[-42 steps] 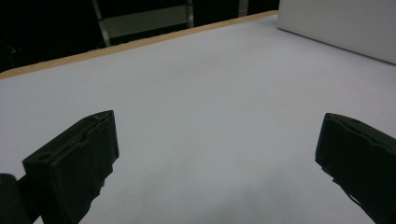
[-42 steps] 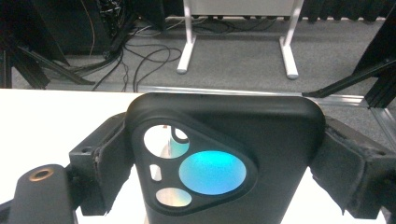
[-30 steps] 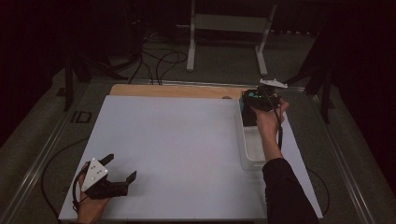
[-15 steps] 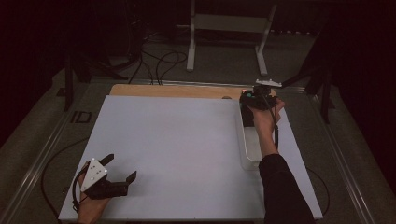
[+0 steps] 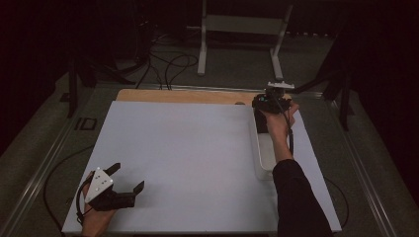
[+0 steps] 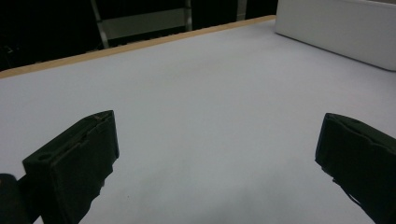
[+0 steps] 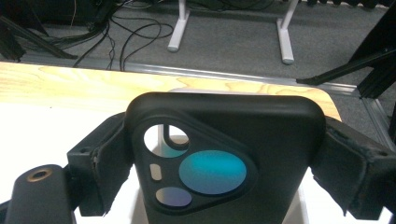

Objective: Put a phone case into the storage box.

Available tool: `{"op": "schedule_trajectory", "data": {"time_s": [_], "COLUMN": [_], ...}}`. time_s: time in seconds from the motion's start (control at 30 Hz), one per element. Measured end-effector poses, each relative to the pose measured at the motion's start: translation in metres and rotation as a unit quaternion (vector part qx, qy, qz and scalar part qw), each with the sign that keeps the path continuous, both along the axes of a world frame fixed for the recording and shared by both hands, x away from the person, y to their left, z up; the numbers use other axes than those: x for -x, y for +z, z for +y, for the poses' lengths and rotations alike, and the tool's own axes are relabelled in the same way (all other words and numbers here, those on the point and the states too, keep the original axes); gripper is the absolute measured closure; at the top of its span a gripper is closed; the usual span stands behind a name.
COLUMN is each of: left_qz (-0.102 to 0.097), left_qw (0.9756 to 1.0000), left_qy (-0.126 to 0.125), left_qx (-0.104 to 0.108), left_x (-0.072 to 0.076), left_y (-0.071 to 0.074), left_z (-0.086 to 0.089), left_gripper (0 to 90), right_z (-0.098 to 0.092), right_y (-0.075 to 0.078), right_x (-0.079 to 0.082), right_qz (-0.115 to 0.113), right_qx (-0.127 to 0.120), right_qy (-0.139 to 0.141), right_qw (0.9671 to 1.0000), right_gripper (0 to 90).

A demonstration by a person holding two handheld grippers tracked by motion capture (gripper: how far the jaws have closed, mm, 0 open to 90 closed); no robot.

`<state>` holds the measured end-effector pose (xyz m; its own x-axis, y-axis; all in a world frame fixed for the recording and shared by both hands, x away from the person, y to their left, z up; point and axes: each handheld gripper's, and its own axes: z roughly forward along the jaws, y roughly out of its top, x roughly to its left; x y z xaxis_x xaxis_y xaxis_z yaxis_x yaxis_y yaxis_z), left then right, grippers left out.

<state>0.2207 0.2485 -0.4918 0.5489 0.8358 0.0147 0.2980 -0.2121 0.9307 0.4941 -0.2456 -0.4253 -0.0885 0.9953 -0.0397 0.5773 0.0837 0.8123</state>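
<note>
One matte black phone case (image 7: 224,158) with a triangular camera cutout, no writing I can read, sits clamped between my right gripper (image 5: 269,104) jaws at two o'clock, over one long white rectangular tray (image 5: 262,160). My left gripper (image 5: 116,190), at seven o'clock, gapes wide, holding nothing.

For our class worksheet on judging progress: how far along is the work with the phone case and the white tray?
Done: the right gripper has clamped the black phone case between its jaws, at the far end of the white tray. In hand: the case is held upright there. Left: setting it down somewhere; the left gripper rests open and idle on the white table.
</note>
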Motion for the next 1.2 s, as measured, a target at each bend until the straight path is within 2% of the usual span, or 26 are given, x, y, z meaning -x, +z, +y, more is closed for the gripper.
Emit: {"op": "schedule_trajectory", "data": {"time_s": [0.13,0.2,0.33,0.8,1.03,1.07,1.2], "left_qz": [0.000,0.000,0.001,0.002,0.003,0.004,0.006], "left_qw": [1.0000,1.0000,1.0000,1.0000,1.0000,1.0000,0.9999], "left_qy": [0.000,0.000,0.000,-0.002,-0.003,-0.003,-0.002], "left_qx": [0.000,0.001,0.001,-0.001,-0.004,-0.004,-0.009], "left_x": [0.000,0.000,0.000,0.000,0.000,0.000,-0.002], "left_y": [0.000,0.000,0.000,-0.001,-0.001,-0.001,-0.001], "left_z": [0.000,0.000,-0.001,-0.001,-0.002,-0.003,-0.004], "left_gripper": [0.2,0.3,0.2,0.2,0.2,0.2,0.2], "right_z": [-0.003,-0.005,-0.005,-0.013,-0.017,-0.017,-0.019], "right_y": [-0.002,-0.003,-0.005,0.005,0.011,0.013,0.016], "right_x": [-0.001,-0.002,-0.004,0.001,0.010,0.012,0.025], "right_qz": [0.000,0.001,0.013,-0.012,-0.011,-0.010,-0.017], "right_qx": [-0.011,-0.016,0.001,-0.026,-0.031,-0.036,-0.080], "right_qy": [-0.009,-0.004,0.008,0.017,0.033,0.037,0.048], "right_qw": [0.9999,0.9999,0.9999,0.9995,0.9989,0.9986,0.9955], "right_gripper": [11.8,10.2,8.7,8.7,8.7,8.8,8.8]}}
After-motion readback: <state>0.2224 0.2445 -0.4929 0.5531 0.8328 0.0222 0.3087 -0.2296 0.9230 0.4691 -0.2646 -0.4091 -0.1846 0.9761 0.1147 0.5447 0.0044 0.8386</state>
